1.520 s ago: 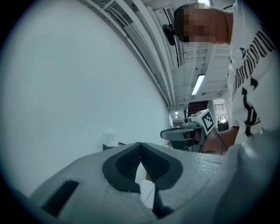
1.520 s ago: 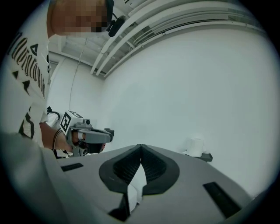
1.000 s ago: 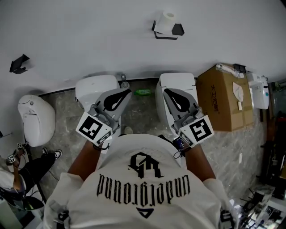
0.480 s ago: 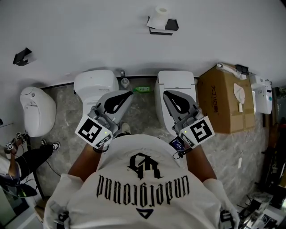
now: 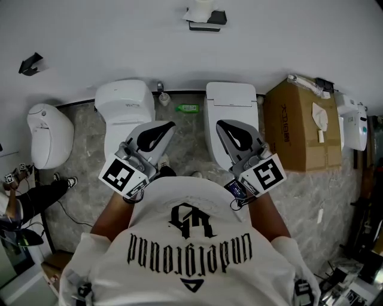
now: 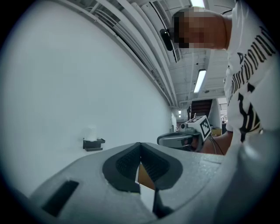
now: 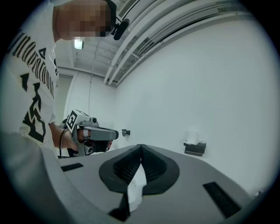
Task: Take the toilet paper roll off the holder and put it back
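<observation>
Sitting upright, toilet paper roll [image 5: 200, 8] rests on black holder [image 5: 214, 18] on the far wall, as the task's end wants, which fits both pre-removal and after return; left gripper [image 5: 170, 125] and right gripper [image 5: 220, 124], near the person, are pressed together, empty, well apart from it.

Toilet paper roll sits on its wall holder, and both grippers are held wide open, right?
No. The left gripper and right gripper are shut, as their own gripper views show. The toilet paper roll does sit on its wall holder.
</observation>
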The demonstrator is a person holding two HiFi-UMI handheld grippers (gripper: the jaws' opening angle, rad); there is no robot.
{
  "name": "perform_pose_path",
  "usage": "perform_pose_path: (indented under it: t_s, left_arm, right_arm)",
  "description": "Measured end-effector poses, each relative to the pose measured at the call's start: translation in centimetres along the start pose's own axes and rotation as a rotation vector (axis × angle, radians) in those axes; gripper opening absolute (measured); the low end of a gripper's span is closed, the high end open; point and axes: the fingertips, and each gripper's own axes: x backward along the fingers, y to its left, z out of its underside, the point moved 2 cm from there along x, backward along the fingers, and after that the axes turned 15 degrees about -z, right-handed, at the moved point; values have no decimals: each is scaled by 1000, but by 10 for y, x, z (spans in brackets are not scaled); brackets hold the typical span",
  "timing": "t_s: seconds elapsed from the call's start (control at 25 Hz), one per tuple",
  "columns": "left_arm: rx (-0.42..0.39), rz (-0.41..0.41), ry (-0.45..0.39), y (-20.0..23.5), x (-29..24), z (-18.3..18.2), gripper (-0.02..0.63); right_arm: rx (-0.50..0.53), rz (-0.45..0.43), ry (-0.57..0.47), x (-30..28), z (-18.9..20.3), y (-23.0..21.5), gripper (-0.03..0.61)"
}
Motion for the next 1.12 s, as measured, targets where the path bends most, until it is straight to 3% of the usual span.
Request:
perform_pose_path:
  t_s: [0.48, 1.12]
  left_arm:
    - [-14, -33, 20, -60, 24, 18, 14]
    - [-21, -14, 8, -84, 17, 16, 14]
  right_arm:
    - [-13, -46, 16, 54, 25, 40, 14]
    - [15, -56, -1, 81, 17, 44, 14]
